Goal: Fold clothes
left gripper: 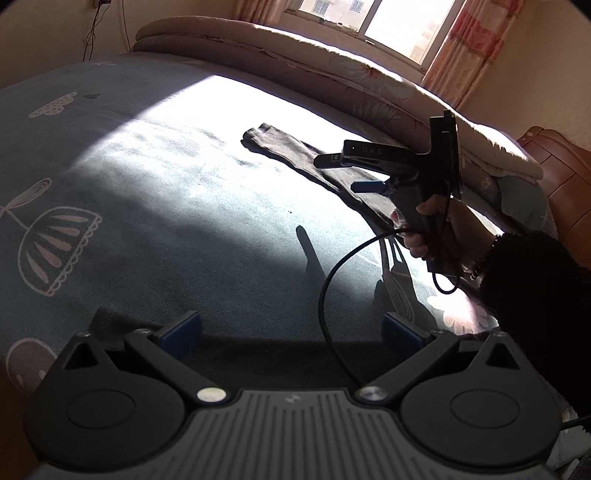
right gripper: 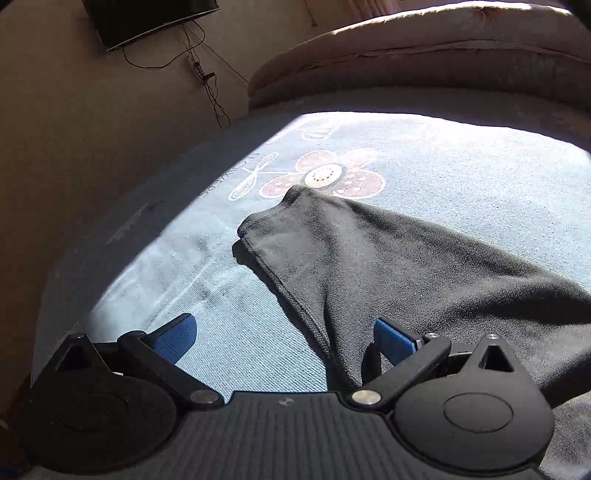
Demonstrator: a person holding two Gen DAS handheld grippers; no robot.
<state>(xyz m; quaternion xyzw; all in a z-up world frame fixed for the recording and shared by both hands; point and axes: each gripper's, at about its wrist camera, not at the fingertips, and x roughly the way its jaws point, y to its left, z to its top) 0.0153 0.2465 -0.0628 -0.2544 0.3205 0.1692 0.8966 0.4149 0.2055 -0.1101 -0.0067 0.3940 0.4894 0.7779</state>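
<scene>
A dark grey garment [right gripper: 369, 258] lies flattened on the blue-grey bed sheet [right gripper: 461, 177], one narrow end pointing away. In the left wrist view it shows as a long dark strip [left gripper: 288, 147] in the sunlit patch. My right gripper [right gripper: 286, 332] is open just above the sheet. Its right blue pad [right gripper: 395, 341] is over the cloth, its left pad [right gripper: 177, 338] over bare sheet, and the garment's edge runs between them. A hand [left gripper: 421, 229] holds that gripper [left gripper: 343, 173] over the garment. My left gripper [left gripper: 291, 328] is open, low near the bed's near side, holding nothing.
A folded floral quilt [left gripper: 332, 62] lies along the far side of the bed under a window [left gripper: 388, 18] with curtains. A wooden headboard [left gripper: 554, 158] stands at the right. A black cable [left gripper: 332, 280] loops from the right gripper. A wall screen [right gripper: 147, 18] hangs beyond the bed.
</scene>
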